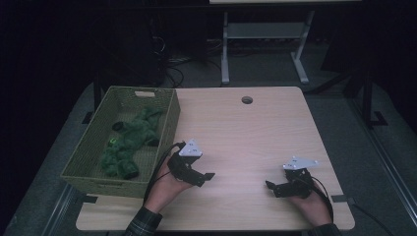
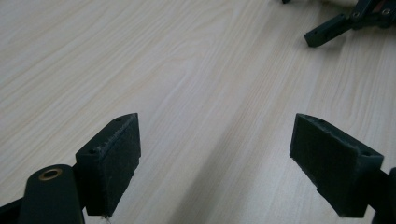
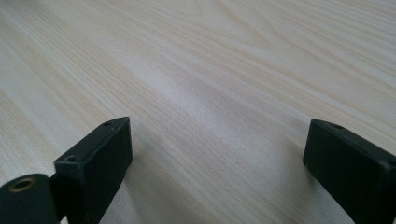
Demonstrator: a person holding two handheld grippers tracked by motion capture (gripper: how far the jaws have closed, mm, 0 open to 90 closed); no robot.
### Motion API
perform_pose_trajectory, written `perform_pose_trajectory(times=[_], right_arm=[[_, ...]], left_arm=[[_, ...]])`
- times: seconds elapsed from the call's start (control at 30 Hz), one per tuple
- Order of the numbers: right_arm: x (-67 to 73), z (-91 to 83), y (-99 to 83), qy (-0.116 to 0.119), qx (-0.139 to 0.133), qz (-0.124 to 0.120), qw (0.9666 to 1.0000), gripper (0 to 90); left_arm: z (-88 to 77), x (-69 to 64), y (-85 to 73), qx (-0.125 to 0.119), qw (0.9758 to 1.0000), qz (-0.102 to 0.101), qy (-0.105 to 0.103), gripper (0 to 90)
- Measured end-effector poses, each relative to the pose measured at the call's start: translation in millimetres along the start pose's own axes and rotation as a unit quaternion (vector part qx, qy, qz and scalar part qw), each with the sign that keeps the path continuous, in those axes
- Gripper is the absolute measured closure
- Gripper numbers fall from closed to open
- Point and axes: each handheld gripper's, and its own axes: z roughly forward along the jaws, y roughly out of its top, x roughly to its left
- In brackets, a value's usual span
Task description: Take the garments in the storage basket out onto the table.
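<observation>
Wooden table (image 1: 246, 132), both tongs gaping, empty

high view: dim, dark surround | gripper views: bright, even, soft shadows | near jaws slightly blurred

I count two grippers in my hands, left gripper (image 1: 209, 176) and right gripper (image 1: 269, 186), one woven basket (image 1: 88, 152) beyond my left fingers, one green plush toy (image 1: 129, 142) inside.
</observation>
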Motion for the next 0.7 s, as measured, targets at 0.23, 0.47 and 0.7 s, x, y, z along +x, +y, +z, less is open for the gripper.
perform_pose_trajectory(times=[0.23, 0.47, 0.7], right_arm=[[0.0, 0.0, 0.0, 0.0, 0.0, 0.0, 1.0, 7.7], [0.0, 0.0, 0.0, 0.0, 0.0, 0.0, 1.0, 7.7], [0.0, -0.1, 0.0, -0.001, 0.001, 0.001, 1.0, 7.7]], left_arm=[[-7.4, 1.4, 7.8, -0.004, 1.0, -0.004, -0.004, 15.9], [-14.7, 1.2, 16.4, 0.001, 1.0, 0.009, -0.001, 15.9], [-25.0, 5.7, 20.7, -0.003, 1.0, 0.004, 0.001, 15.9]])
